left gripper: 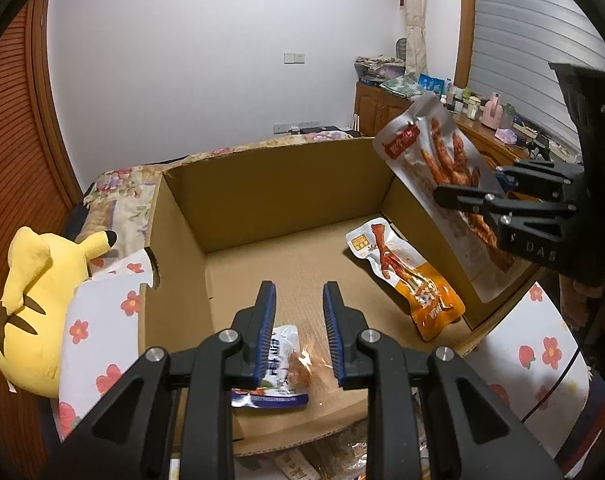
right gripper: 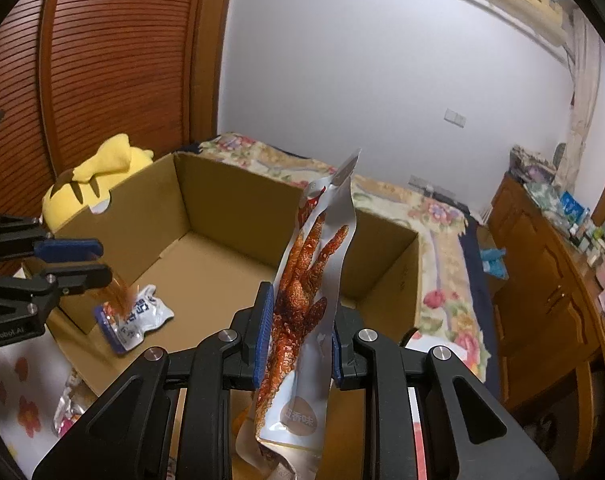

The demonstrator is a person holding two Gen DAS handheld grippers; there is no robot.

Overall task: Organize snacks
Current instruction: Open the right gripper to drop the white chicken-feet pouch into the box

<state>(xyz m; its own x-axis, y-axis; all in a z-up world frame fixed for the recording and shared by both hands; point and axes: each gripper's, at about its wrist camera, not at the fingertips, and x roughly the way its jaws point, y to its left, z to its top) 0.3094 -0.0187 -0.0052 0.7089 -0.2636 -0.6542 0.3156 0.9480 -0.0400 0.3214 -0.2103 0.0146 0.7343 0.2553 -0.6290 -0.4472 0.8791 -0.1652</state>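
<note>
— Cardboard box (left gripper: 262,184) on the floral bedding (left gripper: 102,320), open-topped; yellow plush (left gripper: 34,312) beside its left wall.
— Inside?
— An orange chicken-foot packet (left gripper: 406,276) lies flat near the right wall, a white-and-blue packet (left gripper: 280,364) at the near edge.
— And the right gripper (right gripper: 298,340)?
— Clamped on a silver chicken-feet pouch (right gripper: 314,280), held upright over the box's near right side.
— Left gripper (left gripper: 298,336)?
— Jaws apart, holding nothing, hanging directly over the white-and-blue packet.
</note>
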